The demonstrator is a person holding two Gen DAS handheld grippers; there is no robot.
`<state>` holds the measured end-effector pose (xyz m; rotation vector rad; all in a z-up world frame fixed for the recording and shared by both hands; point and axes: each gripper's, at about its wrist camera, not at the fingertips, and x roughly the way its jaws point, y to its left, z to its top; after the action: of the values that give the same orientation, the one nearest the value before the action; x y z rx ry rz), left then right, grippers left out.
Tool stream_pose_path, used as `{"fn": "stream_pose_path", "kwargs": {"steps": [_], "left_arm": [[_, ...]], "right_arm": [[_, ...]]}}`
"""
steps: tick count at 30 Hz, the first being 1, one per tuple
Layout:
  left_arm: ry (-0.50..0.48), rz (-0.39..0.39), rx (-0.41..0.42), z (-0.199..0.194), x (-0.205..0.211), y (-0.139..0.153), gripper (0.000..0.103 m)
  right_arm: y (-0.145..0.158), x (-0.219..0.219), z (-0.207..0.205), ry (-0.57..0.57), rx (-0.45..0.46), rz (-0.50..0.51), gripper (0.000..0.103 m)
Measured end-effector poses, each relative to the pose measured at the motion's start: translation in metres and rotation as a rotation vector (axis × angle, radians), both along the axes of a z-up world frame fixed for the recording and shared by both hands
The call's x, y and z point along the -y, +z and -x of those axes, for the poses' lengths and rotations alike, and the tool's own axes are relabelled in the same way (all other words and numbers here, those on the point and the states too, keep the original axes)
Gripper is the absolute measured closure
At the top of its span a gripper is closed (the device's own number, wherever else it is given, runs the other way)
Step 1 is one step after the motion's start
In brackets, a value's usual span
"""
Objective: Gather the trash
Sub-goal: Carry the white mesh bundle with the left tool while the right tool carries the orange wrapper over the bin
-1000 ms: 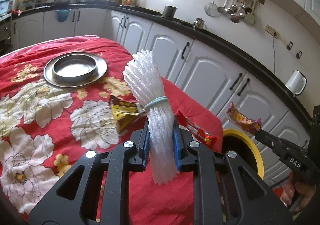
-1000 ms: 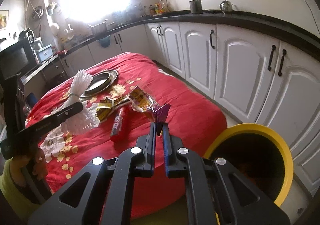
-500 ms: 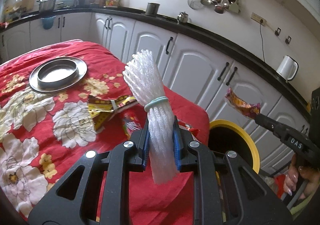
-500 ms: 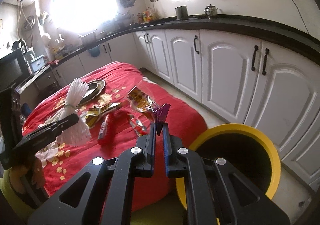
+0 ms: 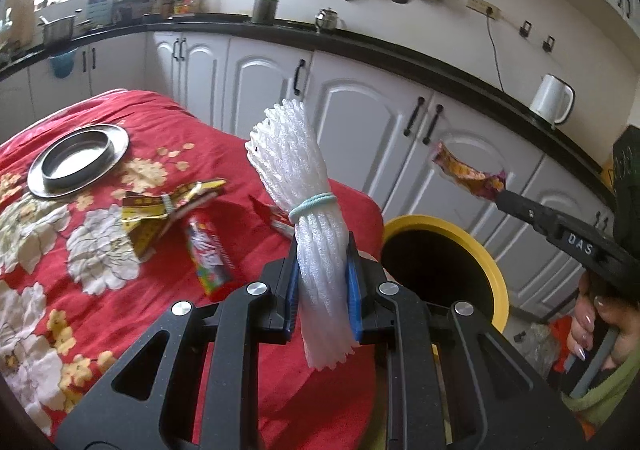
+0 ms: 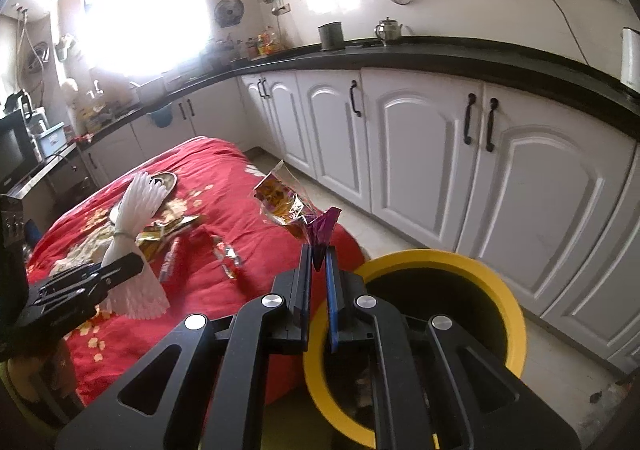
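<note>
My left gripper [image 5: 321, 250] is shut on a white foam net bundle [image 5: 294, 165] tied with a pale green band, held upright over the table edge. My right gripper [image 6: 318, 262] is shut on a crumpled snack wrapper [image 6: 286, 203], yellow and purple, held just left of the yellow-rimmed trash bin [image 6: 508, 298]. The bin [image 5: 494, 278] also shows in the left wrist view, right of the bundle. The wrapper [image 5: 464, 171] hangs above the bin there. A yellow wrapper [image 5: 168, 205], a red wrapper [image 5: 208, 254] and a small red one [image 5: 272, 215] lie on the red cloth.
The table carries a red floral cloth [image 5: 60, 250] with a steel plate and bowl [image 5: 78, 157] at the far left. White cabinets [image 6: 420, 153] with a black counter run behind the bin. A white jug [image 5: 550, 97] stands on the counter.
Both grippers have moved right toward the bin with their loads. The bin looms larger in both views and the plate has slid left.
</note>
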<state>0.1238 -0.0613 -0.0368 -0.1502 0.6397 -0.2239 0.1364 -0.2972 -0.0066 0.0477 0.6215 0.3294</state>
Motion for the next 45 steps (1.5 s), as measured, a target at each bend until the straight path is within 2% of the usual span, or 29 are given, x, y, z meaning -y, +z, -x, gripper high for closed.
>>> {"fn": "stream_pose_path", "kwargs": {"steps": [22,45], "left_arm": [[-0.191,-0.072,-0.024,0.001,0.076,-0.016,0.089],[-0.344,-0.119,-0.092,-0.019,0.137,-0.052,0.089]], "right_arm": [[-0.016,0.054,0.007,-0.120,-0.004,-0.006,0.096],[-0.056,0.100,-0.002,-0.224,-0.129,-0.016,0.096]]}}
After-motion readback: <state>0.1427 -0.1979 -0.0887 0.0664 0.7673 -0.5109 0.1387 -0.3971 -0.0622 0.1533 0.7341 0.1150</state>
